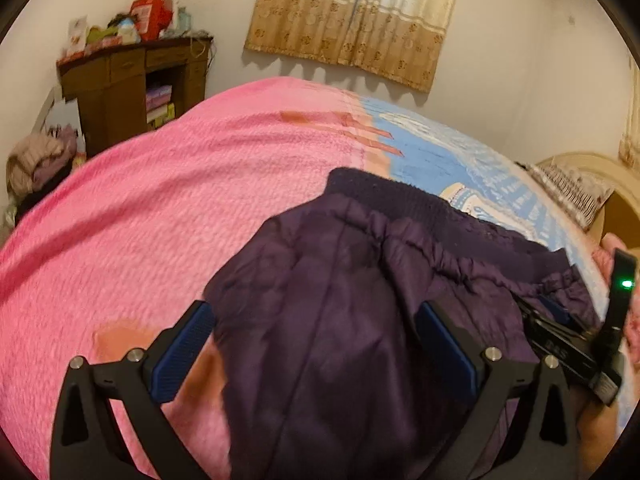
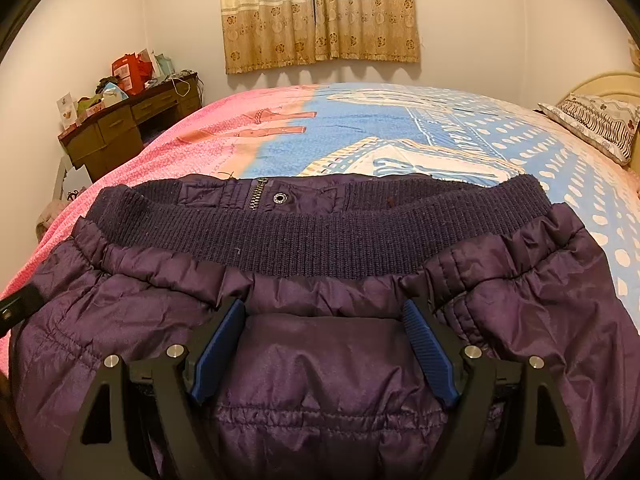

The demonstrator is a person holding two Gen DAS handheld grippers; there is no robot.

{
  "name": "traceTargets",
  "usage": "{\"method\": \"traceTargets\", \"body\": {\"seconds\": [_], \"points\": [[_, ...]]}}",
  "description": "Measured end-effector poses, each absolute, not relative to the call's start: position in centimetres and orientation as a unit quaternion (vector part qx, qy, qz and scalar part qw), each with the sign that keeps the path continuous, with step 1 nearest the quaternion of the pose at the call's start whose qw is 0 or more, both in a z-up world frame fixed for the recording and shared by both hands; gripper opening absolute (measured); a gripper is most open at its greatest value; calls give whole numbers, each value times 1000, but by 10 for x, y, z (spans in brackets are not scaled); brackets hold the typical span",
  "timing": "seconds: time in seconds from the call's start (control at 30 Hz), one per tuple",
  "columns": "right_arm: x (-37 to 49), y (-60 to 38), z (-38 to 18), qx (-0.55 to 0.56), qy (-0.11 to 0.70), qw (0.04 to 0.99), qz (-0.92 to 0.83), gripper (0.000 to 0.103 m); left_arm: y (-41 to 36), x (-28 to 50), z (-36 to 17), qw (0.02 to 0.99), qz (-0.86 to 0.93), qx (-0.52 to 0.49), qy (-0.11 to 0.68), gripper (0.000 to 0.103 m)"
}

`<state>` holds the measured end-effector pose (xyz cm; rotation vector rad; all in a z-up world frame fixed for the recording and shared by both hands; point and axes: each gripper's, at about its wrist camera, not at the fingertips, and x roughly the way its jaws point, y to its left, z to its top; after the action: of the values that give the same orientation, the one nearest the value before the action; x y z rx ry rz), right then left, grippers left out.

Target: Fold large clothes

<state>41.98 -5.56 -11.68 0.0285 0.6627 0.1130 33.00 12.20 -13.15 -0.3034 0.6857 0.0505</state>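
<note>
The bed (image 2: 400, 128), the largest item, filled both views and served as the folding surface; its cover was pink on the left and blue patterned on the right. A curtain (image 2: 320, 12) hung on the far wall, a cluttered wooden desk (image 2: 128, 120) stood at the far left, and a pillow (image 2: 596, 124) lay at the far right.

The purple padded jacket (image 2: 320, 360) lay on the near part of the bed, straddling the pink and blue areas. Its knit ribbed hem band (image 2: 312, 236) faced the far side, with a zipper end (image 2: 258, 196) and a snap (image 2: 279, 198) visible above the band. This flat, spread placement appeared intended to give both tools access to the fabric before a fold.

The right gripper (image 2: 324, 352) stood with jaws wide over the middle of the jacket, just near of the hem band. The blue pads (image 2: 220, 356) flanked a raised panel of fabric but did not visibly press on it, so nothing was judged held.

The left gripper (image 1: 316, 352) also stood with jaws wide, over the left edge of the jacket. One pad was over the pink cover and the other over the fabric, with no grip evident. This position suggested preparation to take the left edge for folding inward.
</note>
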Motion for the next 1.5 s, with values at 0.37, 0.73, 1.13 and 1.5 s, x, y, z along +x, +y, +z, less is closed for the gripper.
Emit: {"method": "traceTargets", "body": {"seconds": [0.37, 0.73, 1.13, 1.5], "points": [[417, -55, -117, 16, 321, 945, 56, 82, 130, 315, -159, 915, -5, -199, 352, 103], [415, -56, -116, 16, 320, 945, 56, 82, 121, 328, -165, 910, -10, -189, 369, 103], [412, -56, -110, 11, 328, 943, 59, 82, 128, 328, -167, 906, -32, -202, 370, 103], [337, -84, -56, -59, 295, 952, 52, 83, 141, 322, -170, 897, -90, -249, 354, 84]]}}
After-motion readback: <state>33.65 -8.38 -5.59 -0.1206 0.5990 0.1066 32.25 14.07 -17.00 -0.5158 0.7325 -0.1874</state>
